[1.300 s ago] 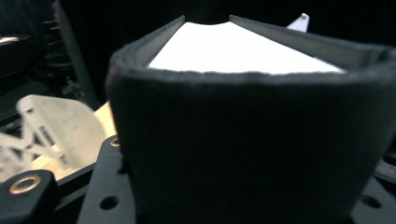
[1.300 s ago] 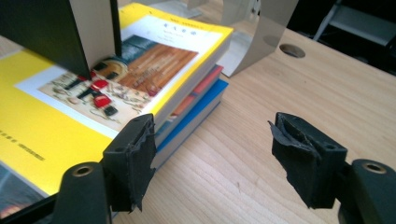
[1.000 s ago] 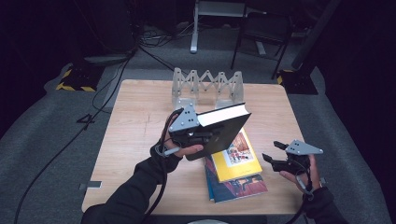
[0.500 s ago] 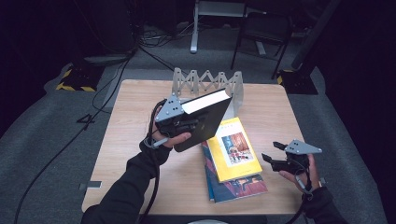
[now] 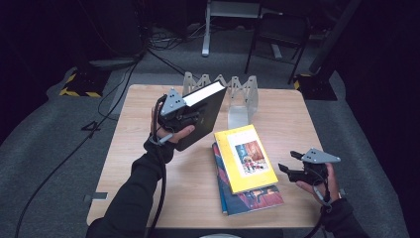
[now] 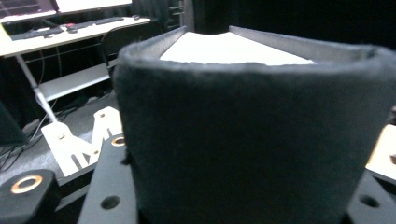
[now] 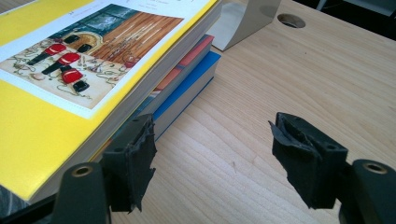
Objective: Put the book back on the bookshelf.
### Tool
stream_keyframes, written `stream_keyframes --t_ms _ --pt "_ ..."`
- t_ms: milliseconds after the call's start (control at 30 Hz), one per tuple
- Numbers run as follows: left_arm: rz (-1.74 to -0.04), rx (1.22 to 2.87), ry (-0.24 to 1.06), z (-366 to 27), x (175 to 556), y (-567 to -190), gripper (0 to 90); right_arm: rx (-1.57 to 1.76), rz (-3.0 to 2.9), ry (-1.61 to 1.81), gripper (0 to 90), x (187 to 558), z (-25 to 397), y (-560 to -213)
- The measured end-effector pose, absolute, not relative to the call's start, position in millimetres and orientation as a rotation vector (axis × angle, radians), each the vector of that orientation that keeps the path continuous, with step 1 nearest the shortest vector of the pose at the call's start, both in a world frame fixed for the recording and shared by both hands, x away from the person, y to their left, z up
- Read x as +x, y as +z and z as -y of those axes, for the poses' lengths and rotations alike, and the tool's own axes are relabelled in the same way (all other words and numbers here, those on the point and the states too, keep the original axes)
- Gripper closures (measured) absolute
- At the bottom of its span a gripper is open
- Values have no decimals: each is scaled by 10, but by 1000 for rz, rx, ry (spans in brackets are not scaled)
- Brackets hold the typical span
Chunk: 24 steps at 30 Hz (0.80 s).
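Observation:
My left gripper (image 5: 190,118) is shut on a black hardcover book (image 5: 204,115), held tilted above the table's left half with its white page edge up, just in front of a metal zigzag book rack (image 5: 236,94). In the left gripper view the black book (image 6: 252,130) fills the space between the jaws. A yellow book (image 5: 244,157) lies on top of a blue-covered book (image 5: 251,198) at mid-table. My right gripper (image 5: 289,162) stands open just right of that stack; its open jaws (image 7: 212,163) frame bare wood beside the yellow book (image 7: 70,84).
The wooden table (image 5: 148,168) has bare room at front left and along the right edge. Behind it stand chair legs (image 5: 270,37) and cables (image 5: 124,74) on the grey floor. A rack foot (image 7: 245,21) rests near the stack.
My left gripper has carried the black book up and to the left, away from the stack and toward the rack. The yellow book is now uncovered. The right gripper has stayed put.

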State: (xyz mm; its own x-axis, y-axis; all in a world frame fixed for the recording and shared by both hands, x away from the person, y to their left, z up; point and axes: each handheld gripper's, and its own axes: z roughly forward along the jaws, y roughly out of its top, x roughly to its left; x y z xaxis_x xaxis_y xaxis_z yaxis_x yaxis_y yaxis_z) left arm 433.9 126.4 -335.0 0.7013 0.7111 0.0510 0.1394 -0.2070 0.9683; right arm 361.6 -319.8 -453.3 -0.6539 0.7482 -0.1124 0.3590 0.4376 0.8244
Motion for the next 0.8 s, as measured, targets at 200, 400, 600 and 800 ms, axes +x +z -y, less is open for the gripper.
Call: stream_keyframes --t_ms 200,400,600,800 --pt "-765 1719 635 -1257 4541 -3385 521 929 -2231 1112 301 3617 3194 -4537" --pt "-822 1704 660 -1265 4666 -3402 521 923 -2240 1104 301 3617 3186 -4556" --pt "-835 1696 666 -1366 4596 -3396 521 927 -2240 1107 302 3624 3195 -4565" --pt "-872 1706 718 -1372 4644 -3439 521 925 -2248 1100 302 3625 3162 -4569"
